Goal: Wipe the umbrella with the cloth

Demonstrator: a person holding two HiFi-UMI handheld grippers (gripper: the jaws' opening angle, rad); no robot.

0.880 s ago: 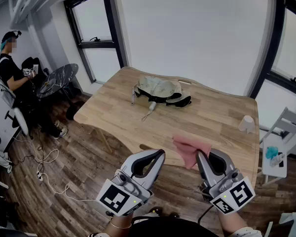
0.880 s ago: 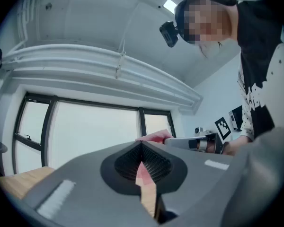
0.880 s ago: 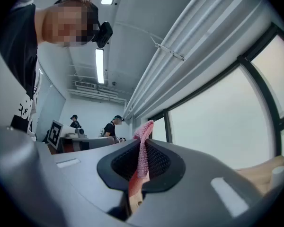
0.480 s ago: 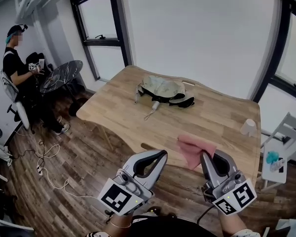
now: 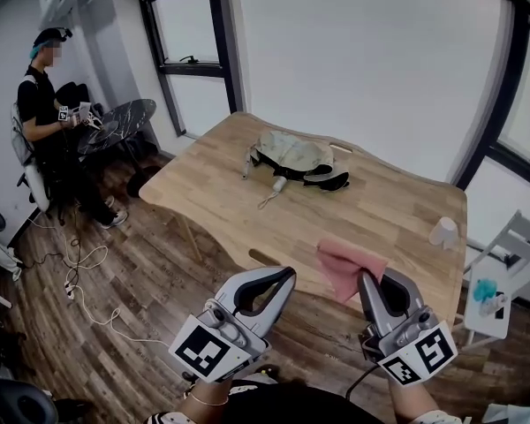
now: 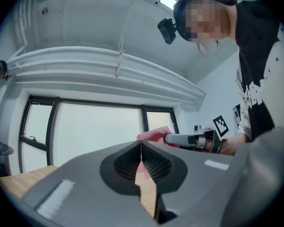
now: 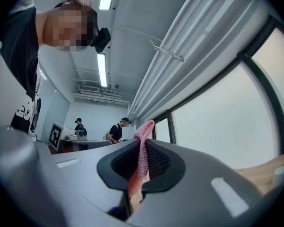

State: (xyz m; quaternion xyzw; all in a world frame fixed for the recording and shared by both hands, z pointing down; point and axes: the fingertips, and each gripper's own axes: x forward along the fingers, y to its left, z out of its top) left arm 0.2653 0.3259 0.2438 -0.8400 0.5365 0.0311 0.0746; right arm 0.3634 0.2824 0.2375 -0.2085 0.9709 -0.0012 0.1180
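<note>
The right gripper [image 5: 365,279] clamps the pink cloth [image 5: 343,266]. The left gripper [image 5: 285,275] is empty (jaws pressed together). The umbrella [image 5: 296,159] lies on the table [image 5: 389,215], well apart from both.

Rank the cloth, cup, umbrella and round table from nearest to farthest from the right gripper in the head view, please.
1. Cloth, clamped in the right gripper.
2. Cup, wooden table's right edge.
3. Umbrella, across that table.
4. Round table, far left.
</note>
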